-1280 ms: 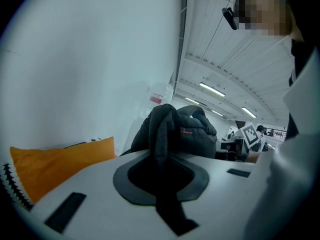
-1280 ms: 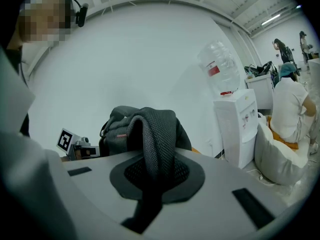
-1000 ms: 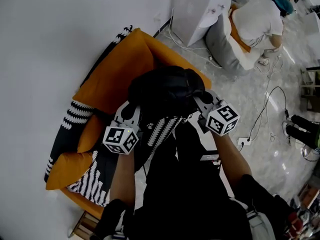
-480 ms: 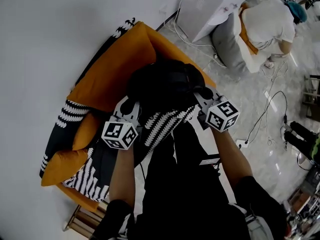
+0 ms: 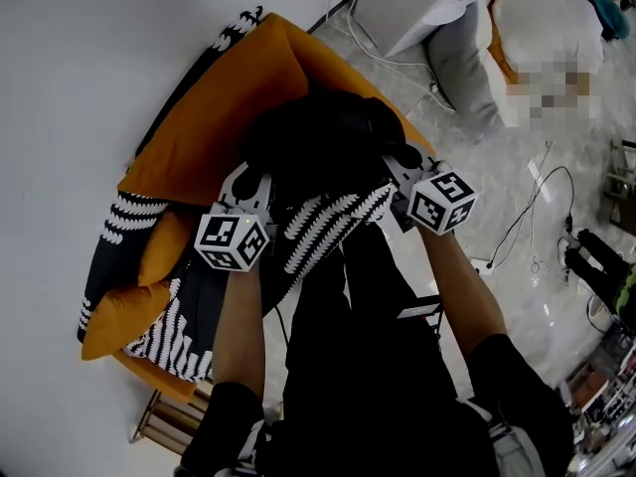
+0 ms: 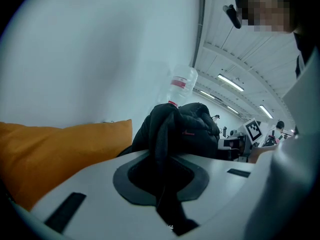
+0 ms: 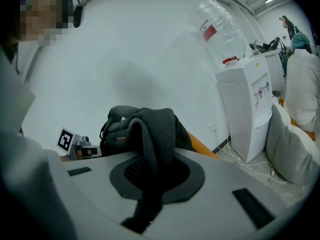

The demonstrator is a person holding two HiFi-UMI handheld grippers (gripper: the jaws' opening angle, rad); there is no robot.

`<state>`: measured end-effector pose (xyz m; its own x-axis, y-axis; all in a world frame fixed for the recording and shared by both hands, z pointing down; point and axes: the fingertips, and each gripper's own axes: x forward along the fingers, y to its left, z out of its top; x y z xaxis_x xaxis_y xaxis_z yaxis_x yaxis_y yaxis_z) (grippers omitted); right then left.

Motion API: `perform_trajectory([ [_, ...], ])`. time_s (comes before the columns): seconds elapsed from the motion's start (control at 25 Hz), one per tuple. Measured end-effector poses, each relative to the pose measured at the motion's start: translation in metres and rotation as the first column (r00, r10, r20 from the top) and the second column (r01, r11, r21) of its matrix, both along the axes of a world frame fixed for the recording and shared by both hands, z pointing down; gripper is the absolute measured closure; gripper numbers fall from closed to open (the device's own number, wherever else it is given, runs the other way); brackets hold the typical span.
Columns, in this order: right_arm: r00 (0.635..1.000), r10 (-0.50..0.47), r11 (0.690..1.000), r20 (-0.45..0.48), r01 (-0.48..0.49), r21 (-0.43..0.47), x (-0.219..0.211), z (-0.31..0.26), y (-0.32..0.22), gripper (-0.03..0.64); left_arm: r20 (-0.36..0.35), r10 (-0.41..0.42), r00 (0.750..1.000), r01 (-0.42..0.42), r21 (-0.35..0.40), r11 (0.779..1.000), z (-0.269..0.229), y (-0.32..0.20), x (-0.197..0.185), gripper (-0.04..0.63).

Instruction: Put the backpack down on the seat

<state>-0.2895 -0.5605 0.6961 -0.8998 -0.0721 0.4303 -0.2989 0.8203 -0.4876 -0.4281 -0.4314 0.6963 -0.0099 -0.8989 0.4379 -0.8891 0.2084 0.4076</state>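
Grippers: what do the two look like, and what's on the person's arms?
The left gripper and right gripper are light grey with dark pads; each carries a white cube of black square markers. Black sleeves cover the upper arms; forearms are bare.

Orange seat (image 5: 221, 127) partly behind backpack (image 5: 320, 149)

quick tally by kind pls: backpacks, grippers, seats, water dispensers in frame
Black fabric backpack: 1
Grippers: 2, the left gripper and the right gripper, each shut on the backpack
Orange upholstered seat: 1
White water dispenser: 1
Total: 5
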Motion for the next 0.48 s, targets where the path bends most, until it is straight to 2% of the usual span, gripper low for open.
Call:
perform_trajectory([
  [0.28, 0.998, -0.038, 0.998, -0.051, 0.04, 0.047, -0.023, 0.028, -0.012, 0.568, 0.024, 0.01, 1.0, -0.01, -0.012, 1.0, 0.028, -0.012, -0.021, 0.552],
  [0.48, 0.992, -0.045, 0.995, -0.121, 0.055, 0.084, -0.034, 0.049, -0.023, 0.568, 0.01, -0.003, 1.0, 0.004, -0.064, 0.998, 0.047, -0.02, -0.028, 0.55],
])
